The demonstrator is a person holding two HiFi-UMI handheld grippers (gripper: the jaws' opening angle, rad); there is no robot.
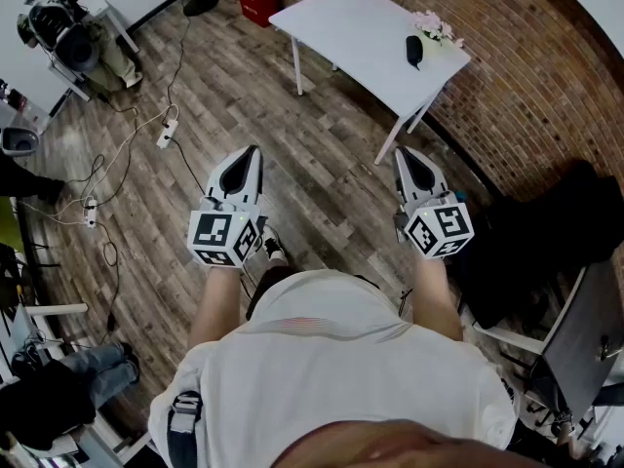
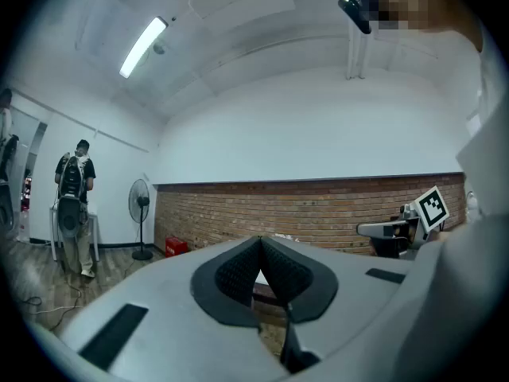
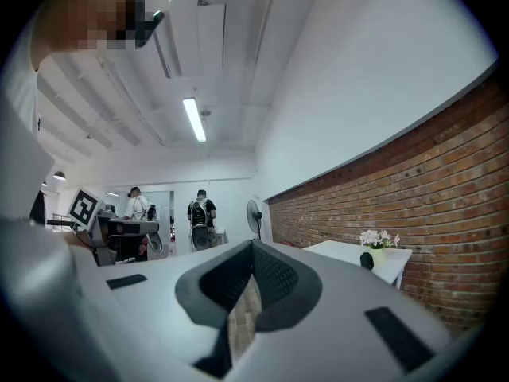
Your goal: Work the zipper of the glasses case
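White tabletop (image 1: 341,22) carries the dark case (image 1: 414,50), which lies near the far right edge, just beside a small bunch of flowers (image 1: 436,27); the zipper cannot be made out at this range. The person stands on the wood floor (image 1: 302,178), well apart from the tabletop, so the case is out of reach of both tools. The left hand-held gripper (image 1: 254,152) is held level with its jaws pressed together and nothing between them. The right hand-held gripper (image 1: 403,154) is likewise level, pressed together and empty. The step in hand is judged to be the approach. To do it well, the person should close on the tabletop until the case sits ahead of and below both tools, then spread the jaws before contact. One tool should probably steady the case body against sliding while the other pinches the zipper pull squarely at its tab. The pull should be located first, since a small tab is easily missed. Care is needed beside the flowers, which a sweeping arm could knock over.
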